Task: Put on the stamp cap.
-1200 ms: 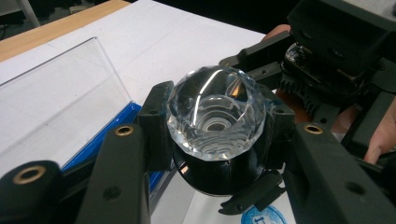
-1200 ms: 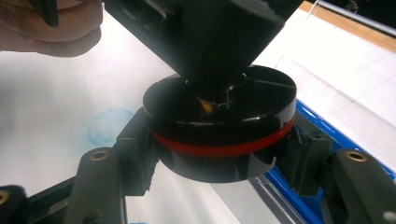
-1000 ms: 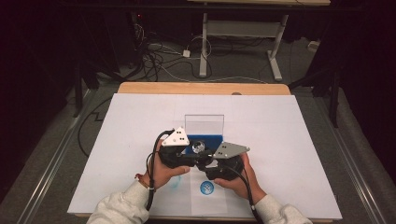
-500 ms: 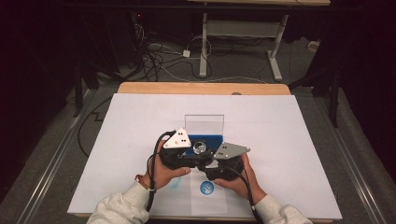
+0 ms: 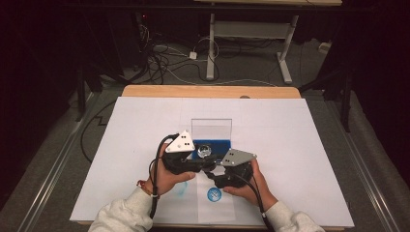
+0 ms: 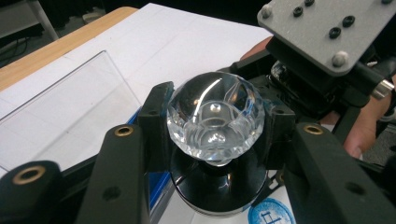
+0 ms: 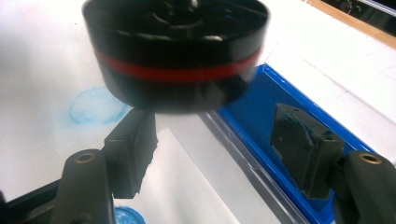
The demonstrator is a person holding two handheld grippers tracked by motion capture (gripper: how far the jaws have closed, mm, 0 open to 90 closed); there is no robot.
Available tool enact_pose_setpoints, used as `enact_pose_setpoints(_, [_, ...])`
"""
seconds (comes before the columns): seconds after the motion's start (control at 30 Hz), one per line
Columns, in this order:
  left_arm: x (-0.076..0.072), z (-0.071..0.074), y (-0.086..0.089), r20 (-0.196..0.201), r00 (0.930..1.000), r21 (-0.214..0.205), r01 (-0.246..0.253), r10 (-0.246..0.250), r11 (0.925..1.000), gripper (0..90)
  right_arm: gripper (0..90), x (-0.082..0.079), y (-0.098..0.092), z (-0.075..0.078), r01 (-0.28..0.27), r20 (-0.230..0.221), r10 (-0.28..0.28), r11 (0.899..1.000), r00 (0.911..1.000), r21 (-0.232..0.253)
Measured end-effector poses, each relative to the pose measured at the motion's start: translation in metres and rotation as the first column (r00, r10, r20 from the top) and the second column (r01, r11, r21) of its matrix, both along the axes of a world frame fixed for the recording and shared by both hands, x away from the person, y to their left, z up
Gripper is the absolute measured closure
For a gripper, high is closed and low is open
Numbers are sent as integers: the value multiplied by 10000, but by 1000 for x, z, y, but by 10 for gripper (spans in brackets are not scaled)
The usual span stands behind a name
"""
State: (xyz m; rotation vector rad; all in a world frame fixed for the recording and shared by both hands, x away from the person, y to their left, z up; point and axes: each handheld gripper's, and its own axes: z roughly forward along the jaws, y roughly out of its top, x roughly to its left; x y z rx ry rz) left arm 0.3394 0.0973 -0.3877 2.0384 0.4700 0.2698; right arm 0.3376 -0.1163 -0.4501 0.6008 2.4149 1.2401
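High view: the two grippers are seen close together over the white sheet (image 5: 300, 145) that covers the table, and the thing between them is mostly hidden there by the grey plates and the person's hands; only a small glint of the clear knob (image 5: 203, 150) can be made out. The stamp (image 6: 217, 182) is a black round body with a clear faceted knob on top and a red band around its side. Its lower edge is cut off at the bottom of the left gripper view, and in the right gripper view its top is cut off and its outline is blurred.

The left gripper (image 6: 215, 135) is closed on the stamp: its two black pads are pressed against the opposite sides, just under the knob, and the stamp is held upright between them. The right gripper (image 7: 219, 154) has just been opening; its jaws stand partly apart, with a clear gap between the pads, and nothing is gripped by them. The stamp's black body hangs above and just ahead of these jaws, and no contact with either pad can be seen.

Beyond the right gripper's right-hand pad a blue tray (image 7: 261, 107) is seen, partly covered by that pad. To the left of the left gripper a clear plastic lid (image 6: 65, 112) stands. Blue round prints (image 7: 95, 108) are seen on the sheet below the right gripper.
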Motion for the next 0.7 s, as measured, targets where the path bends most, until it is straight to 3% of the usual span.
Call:
enact_pose_setpoints(0.4, [2, -2, 12, 73, 9995, 371, -312, 310, 9988, 544, 303, 0, -16, 13, 380, 619, -361, 9988, 9974, -300])
enact_pose_setpoints(0.7, [3, -1, 21, 293, 9973, 542, -689, 674, 9961, 544, 252, -1, -33, 25, 904, 1030, -888, 9958, 9907, -109])
